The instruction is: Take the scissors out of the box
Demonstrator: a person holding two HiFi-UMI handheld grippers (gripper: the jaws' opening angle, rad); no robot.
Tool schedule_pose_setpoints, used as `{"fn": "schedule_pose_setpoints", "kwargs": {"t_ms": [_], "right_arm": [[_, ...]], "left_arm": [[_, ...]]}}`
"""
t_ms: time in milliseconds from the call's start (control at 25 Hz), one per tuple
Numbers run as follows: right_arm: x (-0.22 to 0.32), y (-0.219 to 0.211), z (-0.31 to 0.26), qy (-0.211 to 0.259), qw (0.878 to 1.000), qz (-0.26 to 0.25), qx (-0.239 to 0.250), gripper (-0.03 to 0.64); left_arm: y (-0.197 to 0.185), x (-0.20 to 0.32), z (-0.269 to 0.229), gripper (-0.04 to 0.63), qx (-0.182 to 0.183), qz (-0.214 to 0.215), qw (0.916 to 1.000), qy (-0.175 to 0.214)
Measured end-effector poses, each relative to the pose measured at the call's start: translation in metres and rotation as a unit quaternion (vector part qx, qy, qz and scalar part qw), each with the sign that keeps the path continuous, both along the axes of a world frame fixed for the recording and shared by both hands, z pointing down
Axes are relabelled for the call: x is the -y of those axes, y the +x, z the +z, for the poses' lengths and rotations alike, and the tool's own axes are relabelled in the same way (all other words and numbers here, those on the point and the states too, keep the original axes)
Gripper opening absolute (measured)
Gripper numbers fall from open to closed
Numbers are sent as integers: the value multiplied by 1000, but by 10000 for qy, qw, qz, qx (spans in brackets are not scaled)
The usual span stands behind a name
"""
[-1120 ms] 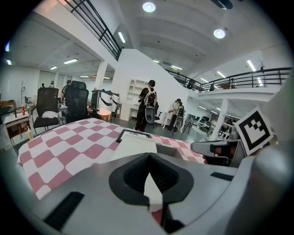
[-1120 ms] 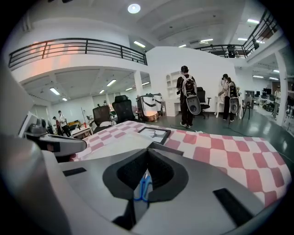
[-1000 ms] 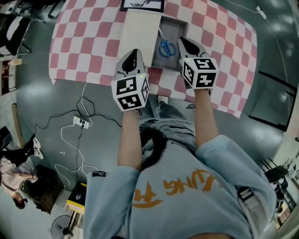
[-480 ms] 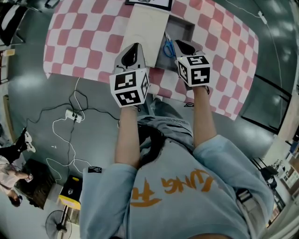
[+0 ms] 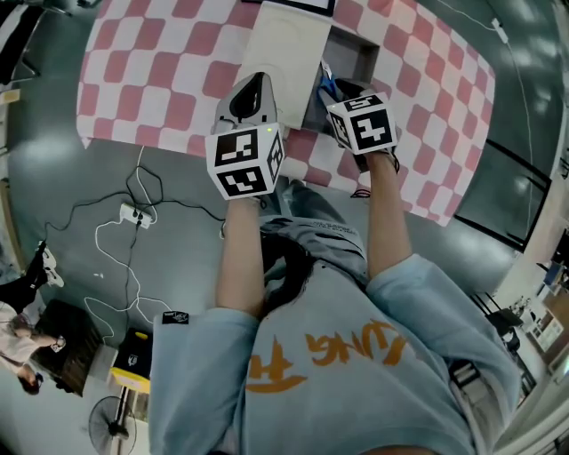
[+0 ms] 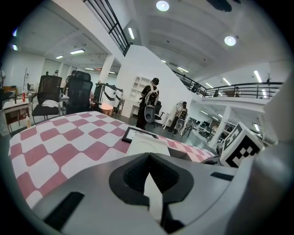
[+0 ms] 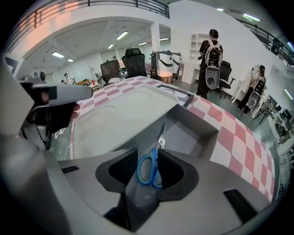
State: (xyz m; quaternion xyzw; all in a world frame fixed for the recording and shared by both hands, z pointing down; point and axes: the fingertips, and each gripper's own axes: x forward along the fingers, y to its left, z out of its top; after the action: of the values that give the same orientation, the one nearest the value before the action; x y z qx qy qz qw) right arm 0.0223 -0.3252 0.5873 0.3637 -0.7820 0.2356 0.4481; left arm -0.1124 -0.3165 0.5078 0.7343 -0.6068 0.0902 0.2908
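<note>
Blue-handled scissors (image 7: 149,170) lie in a shallow grey box (image 7: 193,133) on the checkered table; in the head view only a bit of the scissors (image 5: 325,85) shows. My right gripper (image 7: 148,150) points steeply down over the box's near end. Its jaws are opening, and the scissor handles show in the gap below them, with the pads not pressing on them. From the head view, this gripper (image 5: 343,90) covers much of the scissors. My left gripper (image 6: 148,155) is shut and empty, hovering (image 5: 256,82) over the near end of the cream lid (image 5: 283,40) beside the box (image 5: 357,55).
A black-framed picture (image 5: 298,5) lies beyond the lid. The red-and-white checkered cloth (image 5: 160,71) spreads to the left and right. Cables and a power strip (image 5: 132,213) lie on the floor on the left. People stand in the background (image 6: 150,103).
My right gripper has dropped and tipped down over the box's near end, now hiding most of the scissors. The left gripper has edged forward over the lid.
</note>
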Motion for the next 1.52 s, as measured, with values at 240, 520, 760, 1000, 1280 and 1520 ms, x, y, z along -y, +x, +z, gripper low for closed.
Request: {"fn": "schedule_pose_setpoints", "kwargs": {"t_ms": [240,520,760,1000,1280,1520], "right_arm": [[-1,4,18,-314,9981,57,-531,138],[2,12,22,-405,9933,184,-1063,146],[1,15,36,-691,9870,454,-1378,150],[-4,17,44,-1129,9780,748,-1586,146],[3,14,44,-1209,9780,1061,-1329,94],[1,14,43,-1215,9777,1108,-1310,89]], "left_arm": [[-11,7,3,17,-33,9,10000,-26],[-15,16,4,17,-98,116,9999,-12],[-17,22,4,17,-131,201,9997,-12],[-24,27,5,17,-163,240,9996,-19],[-30,29,5,17,-187,248,9995,-9],[-35,27,1,17,-170,187,9997,32]]}}
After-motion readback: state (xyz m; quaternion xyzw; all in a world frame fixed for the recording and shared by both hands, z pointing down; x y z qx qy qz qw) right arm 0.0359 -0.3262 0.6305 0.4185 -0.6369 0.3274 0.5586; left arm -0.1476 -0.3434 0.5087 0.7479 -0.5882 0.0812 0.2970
